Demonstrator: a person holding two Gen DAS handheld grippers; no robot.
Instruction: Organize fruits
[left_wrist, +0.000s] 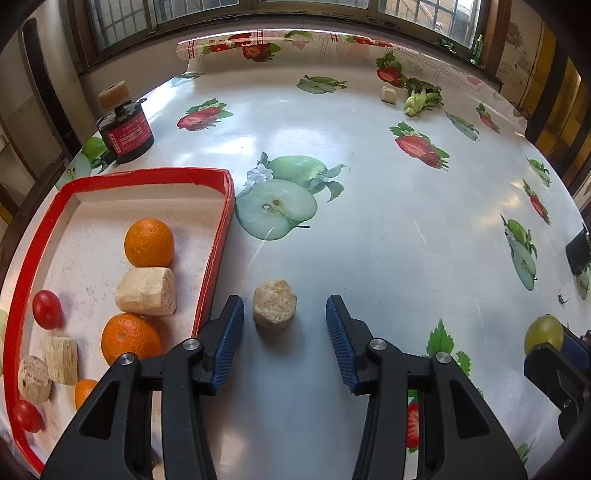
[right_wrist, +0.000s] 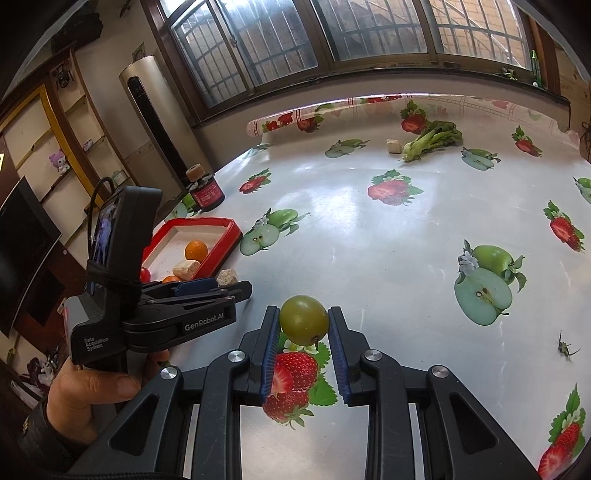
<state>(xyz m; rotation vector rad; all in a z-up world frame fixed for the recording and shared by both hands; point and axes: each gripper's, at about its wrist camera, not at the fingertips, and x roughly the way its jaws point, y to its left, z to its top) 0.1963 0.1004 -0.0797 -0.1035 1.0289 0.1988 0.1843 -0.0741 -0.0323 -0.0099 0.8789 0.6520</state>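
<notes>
A red-rimmed tray (left_wrist: 218, 236) at the left holds oranges (left_wrist: 149, 242), cherry tomatoes (left_wrist: 47, 309) and several pale cut chunks (left_wrist: 146, 291). My left gripper (left_wrist: 284, 314) is open, its fingers on either side of a pale round chunk (left_wrist: 274, 304) that lies on the table just right of the tray. My right gripper (right_wrist: 303, 325) is shut on a green round fruit (right_wrist: 303, 319), held just above the tablecloth; the fruit also shows in the left wrist view (left_wrist: 543, 333). The tray (right_wrist: 225, 242) and left gripper (right_wrist: 207, 288) show at the left of the right wrist view.
A dark jar with a red label (left_wrist: 127, 133) and a chunk on its lid stands behind the tray. A leafy green vegetable (right_wrist: 430, 142) and a small pale chunk (right_wrist: 394, 146) lie at the far side. A small stem bit (right_wrist: 564, 346) lies at right.
</notes>
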